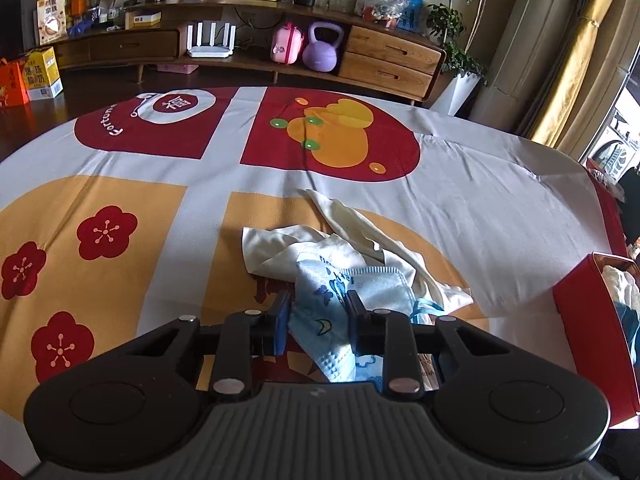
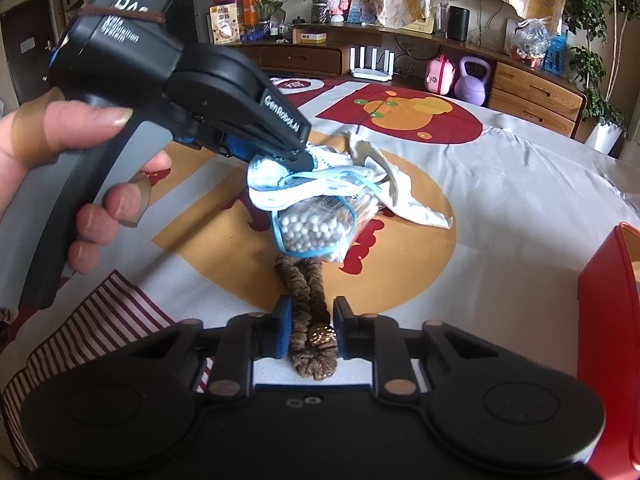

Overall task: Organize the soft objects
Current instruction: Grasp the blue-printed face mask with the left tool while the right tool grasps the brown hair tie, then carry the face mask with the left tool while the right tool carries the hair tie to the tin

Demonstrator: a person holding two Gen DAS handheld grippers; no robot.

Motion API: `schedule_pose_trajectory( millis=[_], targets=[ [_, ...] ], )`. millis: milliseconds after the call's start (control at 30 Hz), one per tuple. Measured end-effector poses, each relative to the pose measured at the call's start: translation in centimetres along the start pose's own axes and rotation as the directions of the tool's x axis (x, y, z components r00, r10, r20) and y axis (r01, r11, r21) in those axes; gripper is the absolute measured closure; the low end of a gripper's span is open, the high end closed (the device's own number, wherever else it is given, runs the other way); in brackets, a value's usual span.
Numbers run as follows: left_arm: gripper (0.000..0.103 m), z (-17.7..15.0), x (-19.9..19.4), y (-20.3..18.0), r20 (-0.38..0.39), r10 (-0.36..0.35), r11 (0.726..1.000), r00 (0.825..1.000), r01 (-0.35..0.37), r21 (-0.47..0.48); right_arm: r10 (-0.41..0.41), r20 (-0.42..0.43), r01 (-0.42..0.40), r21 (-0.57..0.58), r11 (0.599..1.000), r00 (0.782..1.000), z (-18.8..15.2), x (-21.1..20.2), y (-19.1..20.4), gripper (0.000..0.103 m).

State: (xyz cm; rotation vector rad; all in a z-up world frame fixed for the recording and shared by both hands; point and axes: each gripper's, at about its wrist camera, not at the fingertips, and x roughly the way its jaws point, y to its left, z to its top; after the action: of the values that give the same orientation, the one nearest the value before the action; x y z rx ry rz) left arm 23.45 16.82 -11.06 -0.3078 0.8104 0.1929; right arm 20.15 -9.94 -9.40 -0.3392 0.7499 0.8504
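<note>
The left tongs (image 1: 318, 312) are pinched on a blue printed cloth (image 1: 332, 300), raised a little off the bench (image 1: 500, 184). The right tongs (image 2: 309, 322) are narrowed on a brown scrunchie (image 2: 304, 296) that lies flat and runs forward between the pads. Just past it sits a bag of white beads (image 2: 308, 232) under the cloth, with a cream rag (image 2: 396, 184) behind. A red box (image 2: 608, 304) stands at the right edge. A hand (image 2: 60, 168) holds the left tool.
</note>
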Motion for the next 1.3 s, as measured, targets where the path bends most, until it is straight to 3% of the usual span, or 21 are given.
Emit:
schedule_pose_trajectory(
  millis=[233, 833, 1300],
  targets=[
    [0.076, 0.2, -2.2, 0.3, 0.039, -0.021, 1.0, 0.999, 0.021, 0.001, -0.004, 0.025, 0.002, 0.068, 0.998, 1.0, -0.6, -2.2, -1.2, 0.097],
    [0.077, -0.3, -8.8, -1.0, 0.093, -0.096, 0.995, 0.991, 0.094, 0.027, -0.058, 0.136, 0.031, 0.193, 0.981, 0.989, -2.2, -10.3, -4.3, 0.098],
    [0.077, -1.2, -12.9, -6.9, 0.089, -0.214, 0.969, 0.973, 0.2, 0.144, -0.134, 0.205, 0.086, 0.23, 0.969, 0.97, -3.0, -16.3, -7.5, 0.098]
  ],
)
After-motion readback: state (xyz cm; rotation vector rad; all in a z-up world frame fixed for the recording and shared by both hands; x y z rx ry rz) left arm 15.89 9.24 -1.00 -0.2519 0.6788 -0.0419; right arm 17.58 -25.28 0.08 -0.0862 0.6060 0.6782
